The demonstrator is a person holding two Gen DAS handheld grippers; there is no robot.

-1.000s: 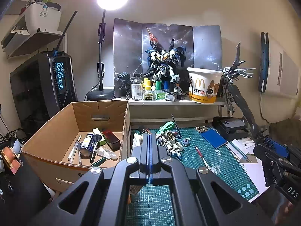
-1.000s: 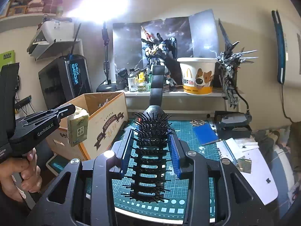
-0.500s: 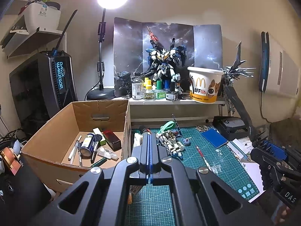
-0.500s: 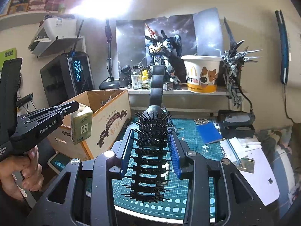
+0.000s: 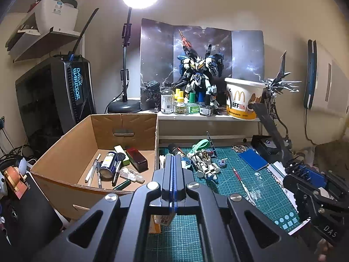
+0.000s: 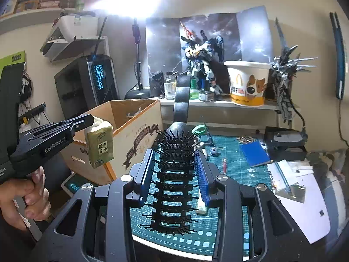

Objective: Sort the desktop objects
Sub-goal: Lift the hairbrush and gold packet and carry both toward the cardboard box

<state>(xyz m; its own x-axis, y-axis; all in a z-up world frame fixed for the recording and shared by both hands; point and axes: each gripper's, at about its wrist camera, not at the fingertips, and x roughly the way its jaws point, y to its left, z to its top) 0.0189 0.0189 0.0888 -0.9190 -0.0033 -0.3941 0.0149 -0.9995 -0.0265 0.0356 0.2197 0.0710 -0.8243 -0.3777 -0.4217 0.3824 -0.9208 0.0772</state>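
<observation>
My right gripper (image 6: 174,159) is shut on a black vent hairbrush (image 6: 174,174), bristles up, handle pointing forward, held above the green cutting mat (image 6: 231,159). My left gripper (image 5: 173,159) is shut on a green tissue pack (image 6: 99,146), which hangs below its tips in the air in front of the cardboard box's front corner; in the left wrist view only a bit of the pack (image 5: 162,219) shows under the fingers. The open cardboard box (image 5: 72,150) holds pens, a can and a dark red case. The right gripper with the brush also shows in the left wrist view (image 5: 305,172).
On the mat lie a small robot model (image 5: 204,163), a red pen (image 5: 236,173), a blue pad (image 5: 253,159) and a green strap (image 5: 198,145). A shelf behind carries bottles (image 5: 166,100), a Gundam figure (image 5: 197,74) and a McDonald's bucket (image 5: 242,100). A PC tower (image 5: 63,91) stands at left.
The left gripper with the tissue pack has shifted a little toward the box. The right gripper with the hairbrush has drifted slightly left.
</observation>
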